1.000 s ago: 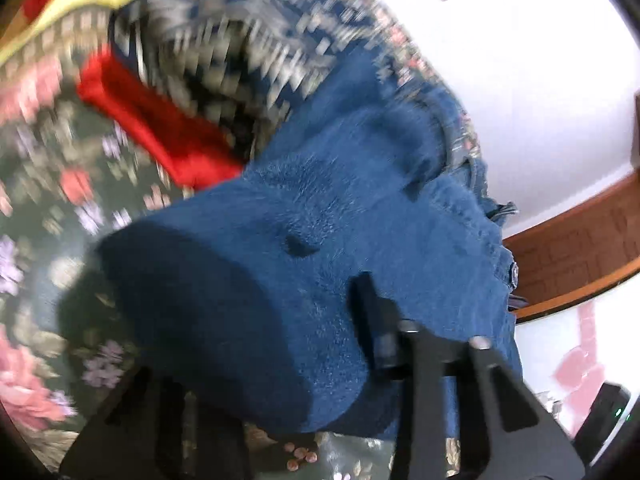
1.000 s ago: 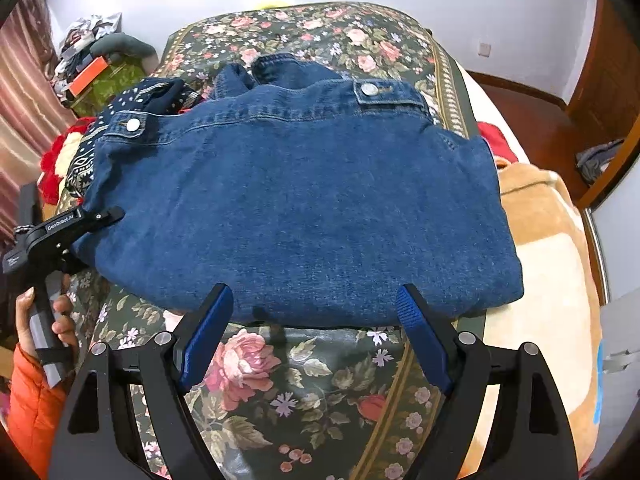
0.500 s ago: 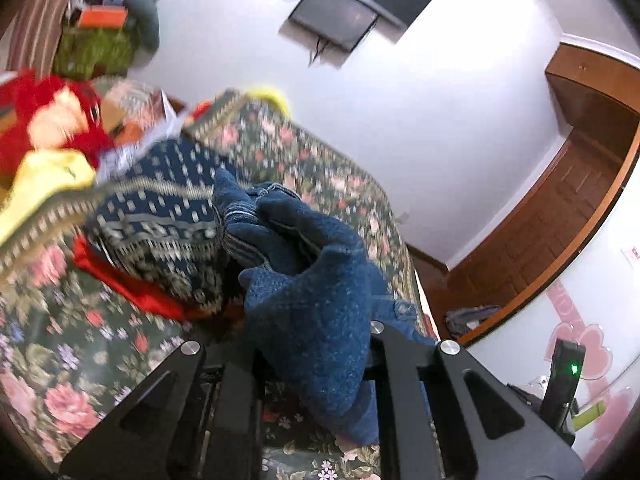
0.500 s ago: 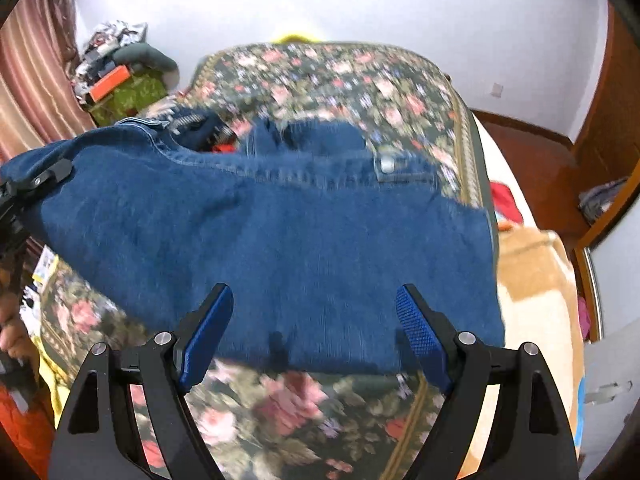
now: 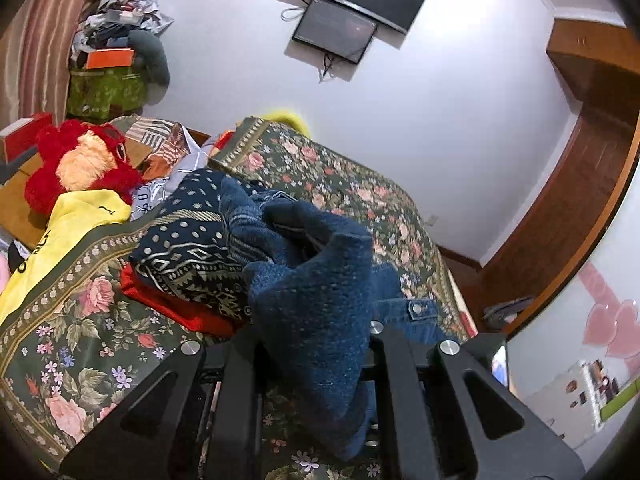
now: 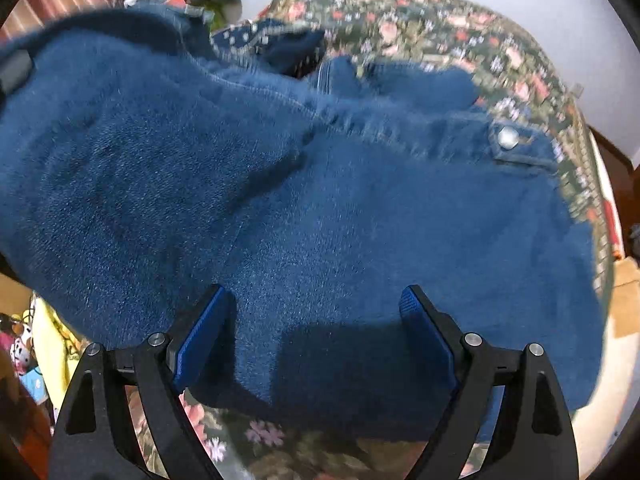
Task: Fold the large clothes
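A blue denim jacket [image 6: 360, 208] lies on the floral bedspread [image 5: 340, 184]. My left gripper [image 5: 316, 344] is shut on a bunched edge of the jacket [image 5: 312, 300] and holds it lifted above the bed. In the right wrist view the lifted left side of the jacket hangs over the rest, with a metal snap button [image 6: 507, 138] at the right. My right gripper [image 6: 316, 336] is open, its blue pads either side of the jacket's near edge, gripping nothing.
A navy patterned garment [image 5: 188, 248] lies on a red one [image 5: 168, 304] on the bed's left. A red plush toy [image 5: 76, 160] and yellow cloth [image 5: 68, 224] sit further left. A tan blanket [image 6: 624, 292] lies right of the jacket.
My left gripper has lifted the jacket's left edge up and carried it over toward the right. My right gripper has moved in close to the jacket's near edge, still open.
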### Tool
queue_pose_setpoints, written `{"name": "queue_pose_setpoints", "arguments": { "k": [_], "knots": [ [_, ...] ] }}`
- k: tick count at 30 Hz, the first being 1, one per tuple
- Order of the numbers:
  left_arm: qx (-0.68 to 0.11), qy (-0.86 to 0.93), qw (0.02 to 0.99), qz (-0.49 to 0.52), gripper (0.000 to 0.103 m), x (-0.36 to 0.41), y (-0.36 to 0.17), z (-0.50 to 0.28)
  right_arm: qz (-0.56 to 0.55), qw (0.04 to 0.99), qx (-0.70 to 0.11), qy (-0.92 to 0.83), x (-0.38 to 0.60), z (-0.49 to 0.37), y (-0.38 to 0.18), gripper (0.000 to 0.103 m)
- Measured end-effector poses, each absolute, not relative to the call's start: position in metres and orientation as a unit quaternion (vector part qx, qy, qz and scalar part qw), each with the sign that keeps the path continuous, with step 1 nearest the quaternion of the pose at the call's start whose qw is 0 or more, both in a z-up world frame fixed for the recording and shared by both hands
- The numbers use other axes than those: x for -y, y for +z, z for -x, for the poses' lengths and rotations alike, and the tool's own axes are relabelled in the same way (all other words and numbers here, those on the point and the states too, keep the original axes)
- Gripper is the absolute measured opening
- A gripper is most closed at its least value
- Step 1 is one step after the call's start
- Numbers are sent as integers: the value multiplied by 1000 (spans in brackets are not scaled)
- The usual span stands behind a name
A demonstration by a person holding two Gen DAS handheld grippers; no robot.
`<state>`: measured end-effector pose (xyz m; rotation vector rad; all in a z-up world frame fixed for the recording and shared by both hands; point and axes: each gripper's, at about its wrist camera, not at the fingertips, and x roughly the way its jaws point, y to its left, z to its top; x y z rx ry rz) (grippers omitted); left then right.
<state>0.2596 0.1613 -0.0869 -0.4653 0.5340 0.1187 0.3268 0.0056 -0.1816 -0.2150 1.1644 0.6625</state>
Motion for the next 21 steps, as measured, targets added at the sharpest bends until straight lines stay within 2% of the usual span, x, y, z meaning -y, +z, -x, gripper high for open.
{"name": "queue_pose_setpoints", "arguments": {
  "k": [5, 11, 16, 21],
  "knots": [
    [-258, 40, 943, 208, 11, -140, -80, -274, 74, 763, -556, 322, 14, -338, -180, 86],
    [-263, -6, 945, 195, 11, -92, -65, -312, 37, 809, -512, 286, 82, -348, -144, 86],
    [-316, -74, 929, 179, 11, -20, -75, -366, 19, 847, -477, 233, 155, -343, -116, 86],
    [-400, -146, 896, 131, 13, 67, -125, -397, 7, 876, -458, 148, 224, -340, -102, 86]
  ]
}}
